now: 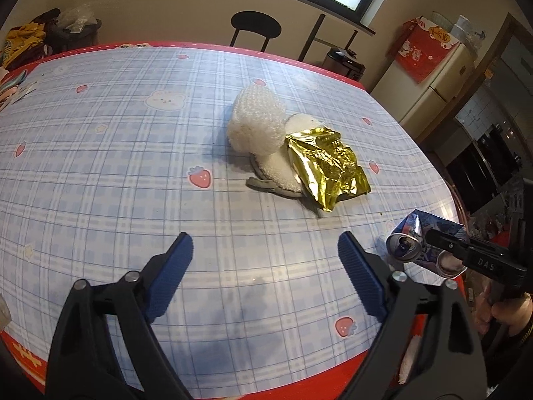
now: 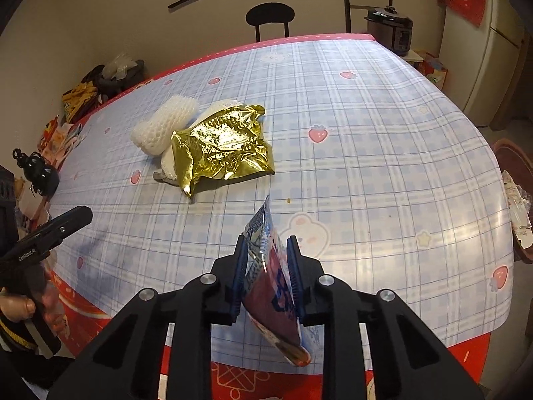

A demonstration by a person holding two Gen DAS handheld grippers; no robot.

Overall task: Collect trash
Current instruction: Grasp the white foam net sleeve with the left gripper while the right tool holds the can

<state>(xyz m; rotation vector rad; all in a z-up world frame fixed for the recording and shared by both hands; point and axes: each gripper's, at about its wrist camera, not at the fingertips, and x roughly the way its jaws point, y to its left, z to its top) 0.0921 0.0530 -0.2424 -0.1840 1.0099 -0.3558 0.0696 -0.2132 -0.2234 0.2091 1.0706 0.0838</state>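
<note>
A crumpled gold foil bag [image 1: 328, 170] lies mid-table against a white foam fruit net [image 1: 255, 121] and a white pad with a grey edge [image 1: 276, 175]. The same pile shows in the right wrist view: the gold bag [image 2: 223, 145] and the foam net [image 2: 163, 125]. My left gripper [image 1: 266, 250] is open and empty above the table, short of the pile. My right gripper [image 2: 266, 250] is shut on a crushed blue can [image 2: 269, 283] and holds it above the table's near edge. The can [image 1: 419, 240] and the right gripper [image 1: 433, 235] also show at the right of the left wrist view.
The table [image 1: 116, 166] has a blue plaid cloth with a red border. A black stool [image 1: 256, 26] stands beyond the far edge. A fridge [image 1: 433, 80] and a cooker [image 2: 389, 28] are at the right. Bags [image 2: 83, 96] are piled at the left wall.
</note>
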